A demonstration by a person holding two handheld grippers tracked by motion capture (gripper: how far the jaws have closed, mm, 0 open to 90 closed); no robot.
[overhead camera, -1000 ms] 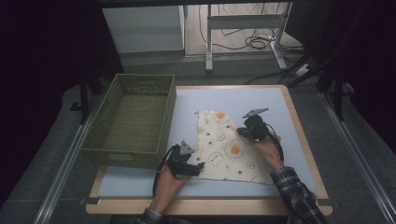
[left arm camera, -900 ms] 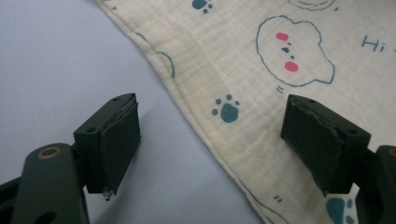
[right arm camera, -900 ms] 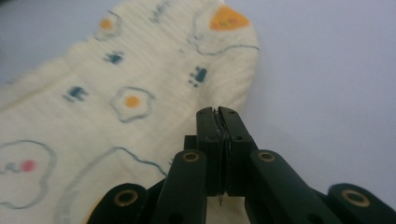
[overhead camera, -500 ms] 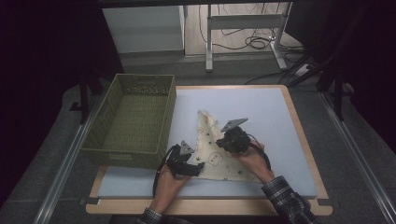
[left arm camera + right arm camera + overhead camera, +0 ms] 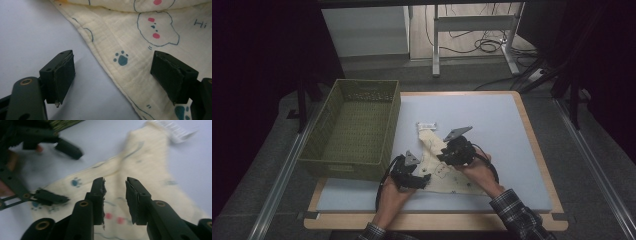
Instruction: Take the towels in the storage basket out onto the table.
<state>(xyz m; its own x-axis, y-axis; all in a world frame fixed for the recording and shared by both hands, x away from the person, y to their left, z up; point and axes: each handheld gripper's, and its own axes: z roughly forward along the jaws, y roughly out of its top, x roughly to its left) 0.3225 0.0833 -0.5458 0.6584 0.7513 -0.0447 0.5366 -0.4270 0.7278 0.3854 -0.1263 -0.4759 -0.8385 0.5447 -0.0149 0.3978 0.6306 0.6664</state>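
Note:
A cream cloth [image 5: 451,181] printed with paw marks and small faces lies folded over itself on the pale mat [image 5: 497,117], with its white label [image 5: 427,125] at the far tip. My left gripper [image 5: 419,179] rests open at the cloth's near left edge. In the left gripper view [image 5: 115,75], one jaw is over bare mat and the other over the cloth [image 5: 140,37], neither pressing it. My right gripper [image 5: 443,153] hovers over the folded middle. Its jaws [image 5: 115,187] have just been opening and stand a little apart, nothing between them, above the cloth [image 5: 150,170].
A green woven basket [image 5: 354,125] stands at the table's left, its near corner close to my left hand. The mat sits on a wooden board [image 5: 532,130]. Bare mat stretches to the right and beyond the cloth. Dark floor and cables lie past the table.
My right gripper carried the cloth's far right corner leftwards and towards the left gripper, folding the cloth over, then parted its jaws and let go. The left gripper stayed put.

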